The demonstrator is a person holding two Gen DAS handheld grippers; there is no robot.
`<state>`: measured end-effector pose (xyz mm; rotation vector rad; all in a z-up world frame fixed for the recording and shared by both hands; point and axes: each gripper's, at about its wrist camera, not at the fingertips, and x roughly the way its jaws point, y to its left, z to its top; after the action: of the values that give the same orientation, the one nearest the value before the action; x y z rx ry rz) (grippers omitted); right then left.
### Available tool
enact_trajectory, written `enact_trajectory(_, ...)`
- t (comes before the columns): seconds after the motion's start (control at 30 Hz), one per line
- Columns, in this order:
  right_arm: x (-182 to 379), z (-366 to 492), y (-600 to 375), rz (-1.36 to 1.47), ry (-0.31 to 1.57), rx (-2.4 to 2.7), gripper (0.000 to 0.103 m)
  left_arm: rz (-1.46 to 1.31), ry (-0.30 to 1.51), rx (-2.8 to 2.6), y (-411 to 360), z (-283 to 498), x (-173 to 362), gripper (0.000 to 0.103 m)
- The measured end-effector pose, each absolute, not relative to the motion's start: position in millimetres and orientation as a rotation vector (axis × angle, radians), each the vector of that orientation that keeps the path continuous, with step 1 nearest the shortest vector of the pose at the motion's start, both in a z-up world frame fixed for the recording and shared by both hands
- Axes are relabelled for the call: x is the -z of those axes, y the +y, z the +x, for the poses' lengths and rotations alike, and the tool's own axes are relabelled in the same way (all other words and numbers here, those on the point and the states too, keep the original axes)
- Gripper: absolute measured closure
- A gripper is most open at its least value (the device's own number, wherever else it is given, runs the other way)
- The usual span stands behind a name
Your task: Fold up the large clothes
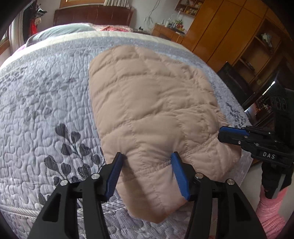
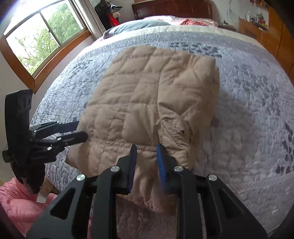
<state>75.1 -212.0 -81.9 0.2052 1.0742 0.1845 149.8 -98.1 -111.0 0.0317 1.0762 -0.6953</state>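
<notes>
My left gripper [image 1: 147, 156] stood spread astride the near hem of the beige quilted jacket [image 1: 152, 103], folded flat on the bed quilt [image 1: 46, 95]. My right gripper [image 2: 147, 149] pinched that hem, the jacket stretching ahead of both fingertips.

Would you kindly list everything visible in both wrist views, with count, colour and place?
quilted jacket: one, beige, folded on the bed's near part, its hem over the edge
bedspread: one, grey-lilac with dark leaf print, covering the bed
pillow: one, grey-blue, at the head end
headboard: one, dark wood, far end of the bed
window: one, wood-framed, on the wall beside the bed
wardrobe: one, orange-brown wood, along the opposite wall
left gripper: one, black with blue pads, jaws apart astride the hem
right gripper: one, black with blue pads, jaws narrow with the hem between
sleeve: one, pink, behind the right gripper
</notes>
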Motion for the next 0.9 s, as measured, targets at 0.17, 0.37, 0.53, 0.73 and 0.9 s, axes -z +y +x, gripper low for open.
enact_trajectory(0.17, 110.6, 82.5, -215.4, 0.247, 1.091, -0.19, 0.084, 0.076, 1.05, 0.681, -100.7, 147.7, 124.0, 0.043)
enact_trajectory(0.37, 113.2, 83.1, -218.1, 0.285, 1.077, -0.191, 0.083, 0.08, 1.032, 0.666, -101.1, 141.9, 123.3, 0.042)
enact_trajectory(0.53, 81.3, 68.0, -217.5, 0.26, 0.986, -0.23, 0.061, 0.041, 1.043, 0.694, -92.8, 142.8, 110.0, 0.042)
enact_trajectory(0.73, 47.9, 54.4, -252.4, 0.318, 0.823, -0.19, 0.015, 0.008, 1.022, 0.72, -80.4, 150.5, 95.3, 0.034)
enact_trajectory(0.9, 73.9, 66.4, -293.9, 0.487, 0.854, -0.233, 0.012, -0.026, 1.023, 0.739, -72.8, 162.1, 94.2, 0.027)
